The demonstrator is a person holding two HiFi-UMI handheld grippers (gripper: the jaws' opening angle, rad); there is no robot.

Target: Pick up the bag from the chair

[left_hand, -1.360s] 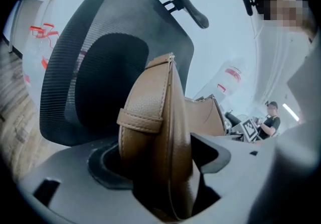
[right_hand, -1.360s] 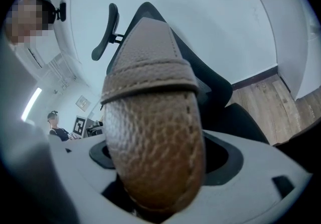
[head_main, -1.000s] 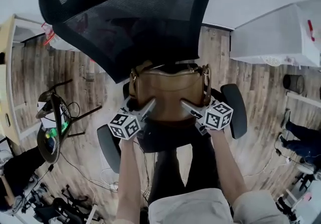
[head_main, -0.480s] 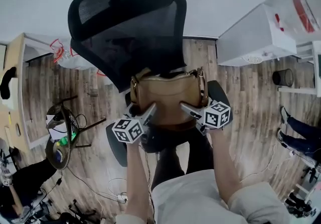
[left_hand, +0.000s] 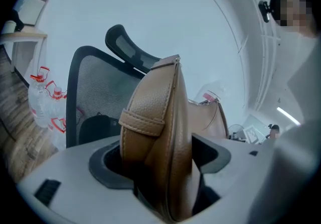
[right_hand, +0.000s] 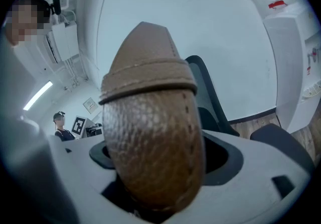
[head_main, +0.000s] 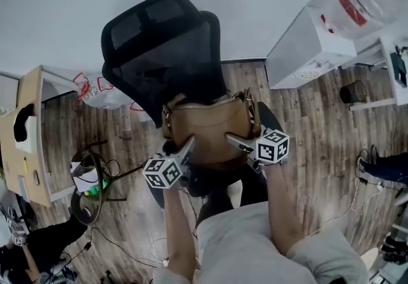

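The left gripper [head_main: 189, 144] is clamped on the left end of the bag [head_main: 207, 127]. In the left gripper view that end [left_hand: 160, 137] stands narrow and upright between the jaws, with a stitched strap tab across it. The bag is tan pebbled leather, wide and low, with brass-coloured rings at both top corners. It sits just in front of the black mesh backrest [head_main: 162, 47] of the chair, above the dark seat [head_main: 213, 182]. Whether it touches the seat cannot be told. The right gripper [head_main: 233, 142] is closed on the right end, which in the right gripper view is a rounded, grainy bulge [right_hand: 153, 152] under a stitched band and fills the gap between the jaws.

At the far left a wooden desk [head_main: 29, 133] stands well apart from the chair. Clear water bottles with red handles [head_main: 95, 88] lie by the wall, near the backrest's left edge. Cables [head_main: 143, 238] trail over the wood floor [head_main: 319, 142] near the person's left. The chair's right armrest [head_main: 269, 118] is just beside the right gripper. Beyond it is bare floor, then a white water dispenser [head_main: 306, 53] at the far right and a small dark bin [head_main: 352, 92].
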